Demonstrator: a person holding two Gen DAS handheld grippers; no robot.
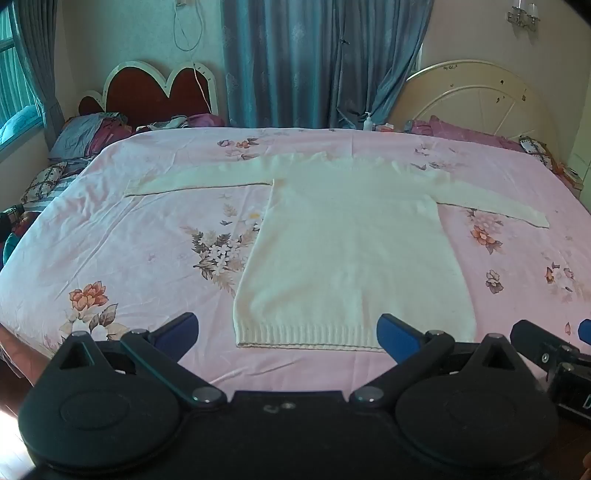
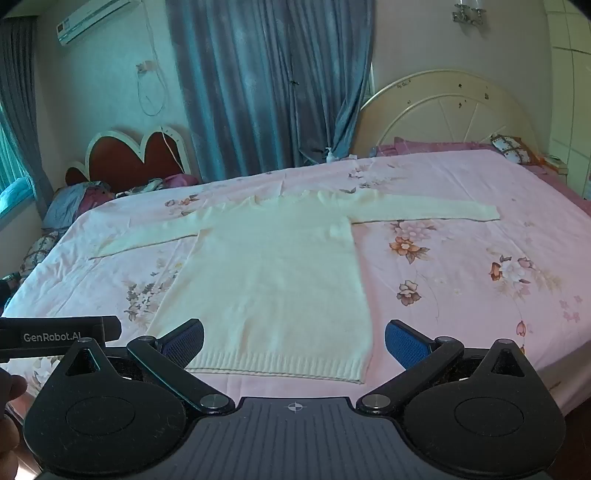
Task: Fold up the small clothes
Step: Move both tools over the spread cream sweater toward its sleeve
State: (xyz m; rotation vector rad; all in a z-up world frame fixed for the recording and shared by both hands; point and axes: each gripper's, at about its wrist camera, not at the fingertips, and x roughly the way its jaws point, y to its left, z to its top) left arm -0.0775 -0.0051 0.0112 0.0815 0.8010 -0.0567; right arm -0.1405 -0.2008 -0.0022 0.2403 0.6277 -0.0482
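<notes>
Left tool point(image 1: 287, 332) and right tool point(image 2: 294, 341), both seen from their own wrist cameras, stand with jaws spread wide and nothing between the blue pads point(image 2: 404, 343). Each tool tilts downward toward the near edge of the bed point(image 1: 110, 236).

Just ahead of both tools lies the white knit sweater point(image 1: 351, 258), spread flat and face-up on the pink floral sheet point(image 2: 461, 266), its ribbed hem point(image 2: 273, 365) nearest the tools and apart from the pads. In the left wrist view the hem sits ahead and slightly right of the tool's midline; in the right wrist view it sits ahead and slightly left. Farther from the tools, the two sleeves extend sideways, one to each side of the body, and the neckline lies farthest away.

Only the left wrist view shows part of the right tool, at its lower right edge; only the right wrist view shows the left tool's black body with white lettering, at its left edge, plus part of a hand point(image 2: 11, 391) below it.

Beyond the sweater, pillows point(image 1: 85, 136) lie at the bed's far left, before a red headboard point(image 1: 155, 92); a cream headboard point(image 2: 447, 114) stands far right. Blue curtains point(image 2: 269, 81) hang behind. The wall air conditioner point(image 2: 92, 18) appears in the right wrist view alone.
</notes>
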